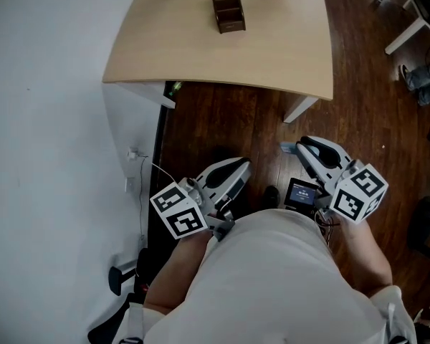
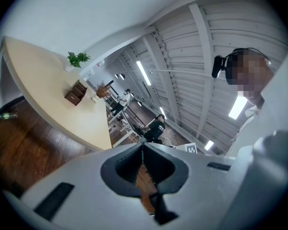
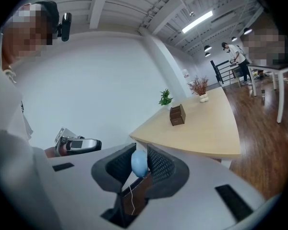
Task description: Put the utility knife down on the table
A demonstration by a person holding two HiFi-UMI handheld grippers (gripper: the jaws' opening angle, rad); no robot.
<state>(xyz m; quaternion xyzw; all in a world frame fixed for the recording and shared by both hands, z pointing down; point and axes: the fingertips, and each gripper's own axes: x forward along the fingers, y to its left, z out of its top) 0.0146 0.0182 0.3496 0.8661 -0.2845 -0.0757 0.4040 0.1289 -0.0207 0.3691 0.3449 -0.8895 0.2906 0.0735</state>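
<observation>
Two grippers are in the person's hands, each of pale grey plastic with one cube of black-and-white square markers. There is one table [image 1: 272, 49], one box [image 1: 228, 10] on it, and one utility knife [image 3: 139, 163].

The left gripper [image 2: 143, 146] has its jaws brought together, tip against tip, with nothing between them. The right gripper [image 3: 141, 145] is closed at a middling width on the utility knife. The two black, cross-hatched pads press on the knife from either side, just behind the tips. Only one end of the knife shows, pale blue, smooth and rounded, and the rest cannot be made out. In the head view that blue end pokes out beside the right gripper's tip.

Knife and gripper hang over the dark plank floor [image 1: 229, 120] on the person's side of the table, apart from its near edge. The left gripper is level with them, nearer the table's wall-side corner.

The table has a light, matt wooden top with a curved front edge and white legs. The box, of dark brown wood and divided into open compartments, stands near the table's far side. Beyond the box, at the table's far end, the right gripper view shows one small green potted plant [image 3: 165, 97] and one pot of reddish dry twigs [image 3: 199, 87]. A plain white wall [image 1: 50, 120] runs along the table's left side.
</observation>
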